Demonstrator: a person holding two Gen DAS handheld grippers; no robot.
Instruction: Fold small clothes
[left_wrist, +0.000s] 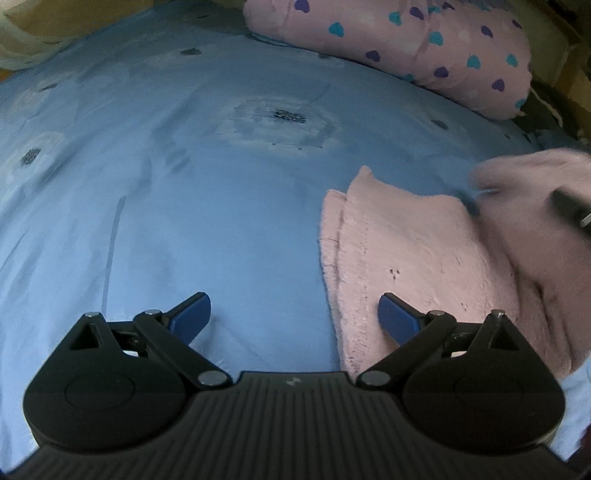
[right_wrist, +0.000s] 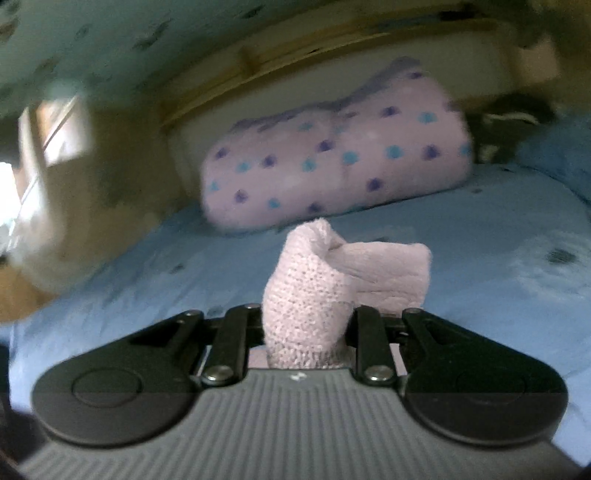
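A small pink knitted garment (left_wrist: 417, 258) lies on the blue bedsheet (left_wrist: 184, 184) at the right of the left wrist view. My left gripper (left_wrist: 295, 314) is open and empty, low over the sheet, with its right finger over the garment's left edge. The right side of the garment is lifted and blurred, with part of the right gripper (left_wrist: 572, 210) in it. In the right wrist view my right gripper (right_wrist: 306, 332) is shut on a bunched fold of the pink garment (right_wrist: 314, 291), held up above the bed. Its fingertips are hidden by the cloth.
A pink pillow with blue and purple hearts (left_wrist: 424, 48) lies at the far side of the bed, also in the right wrist view (right_wrist: 332, 166). A wooden headboard (right_wrist: 314, 44) runs behind it. The bedsheet (right_wrist: 498, 258) spreads to the left and front.
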